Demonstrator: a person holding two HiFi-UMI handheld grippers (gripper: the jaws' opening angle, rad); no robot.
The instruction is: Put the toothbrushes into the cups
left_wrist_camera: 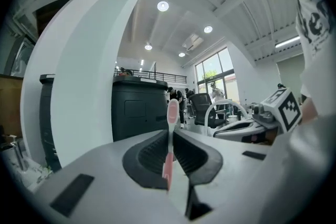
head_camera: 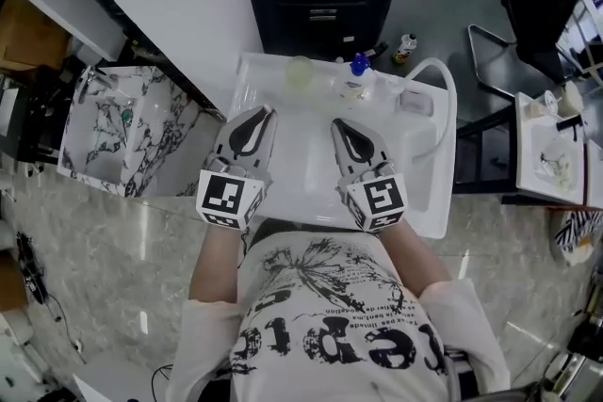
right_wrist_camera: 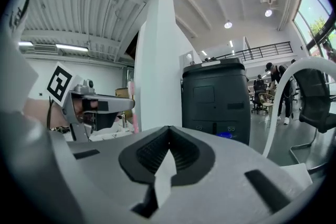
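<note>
In the head view the left claw (head_camera: 256,120) and right claw (head_camera: 341,129) hover over the white table (head_camera: 283,179), well short of the pale green cup (head_camera: 299,72) at its far edge. The only writing is black lettering on the person's shirt, upside down and not readable whole. In the left gripper view the left claw (left_wrist_camera: 171,136) is clamped on an upright pink toothbrush (left_wrist_camera: 172,113); so thin a hold could, I judge, let it pivot or catch on the cup's rim. In the right gripper view the right claw (right_wrist_camera: 168,132) is pressed together on nothing, and no label can be read.
</note>
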